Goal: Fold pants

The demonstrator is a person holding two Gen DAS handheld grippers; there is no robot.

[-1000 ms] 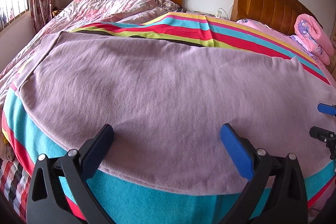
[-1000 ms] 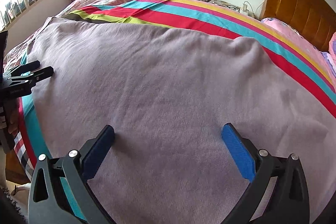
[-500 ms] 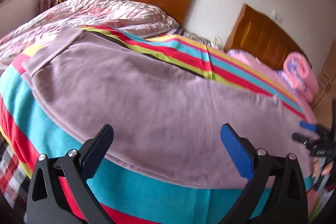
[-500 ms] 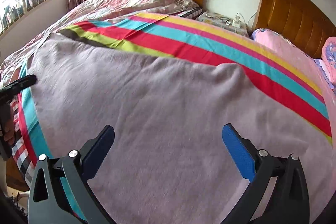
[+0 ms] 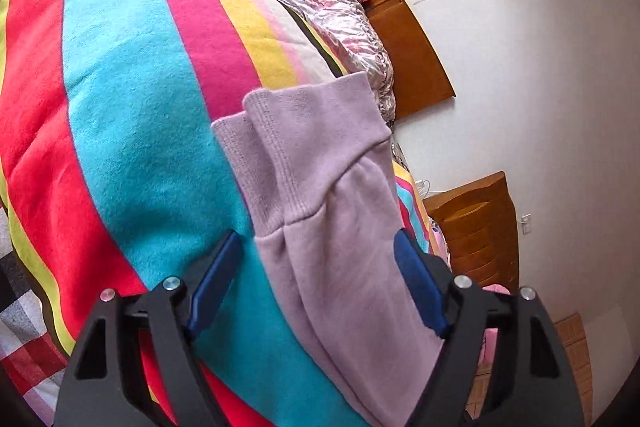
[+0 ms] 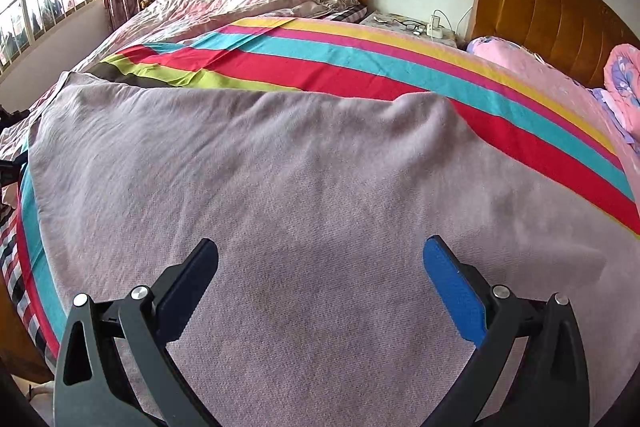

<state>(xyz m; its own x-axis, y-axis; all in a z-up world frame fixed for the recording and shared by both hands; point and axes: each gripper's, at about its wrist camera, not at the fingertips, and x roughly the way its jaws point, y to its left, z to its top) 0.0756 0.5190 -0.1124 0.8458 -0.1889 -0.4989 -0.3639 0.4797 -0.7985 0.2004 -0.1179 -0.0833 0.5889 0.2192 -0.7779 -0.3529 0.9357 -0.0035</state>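
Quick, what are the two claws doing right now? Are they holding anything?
Left claw: closing around the ribbed cuff end of the soft lilac fleece pants, not pinching yet.
Right claw: open, holding nothing, above the pants.

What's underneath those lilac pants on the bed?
The lilac pants lie on a rainbow-striped blanket, whose stripes show along the edges. Whatever lies directly beneath the pants' middle is covered.

Lilac pants (image 6: 304, 195), rainbow-striped blanket (image 6: 360, 67)
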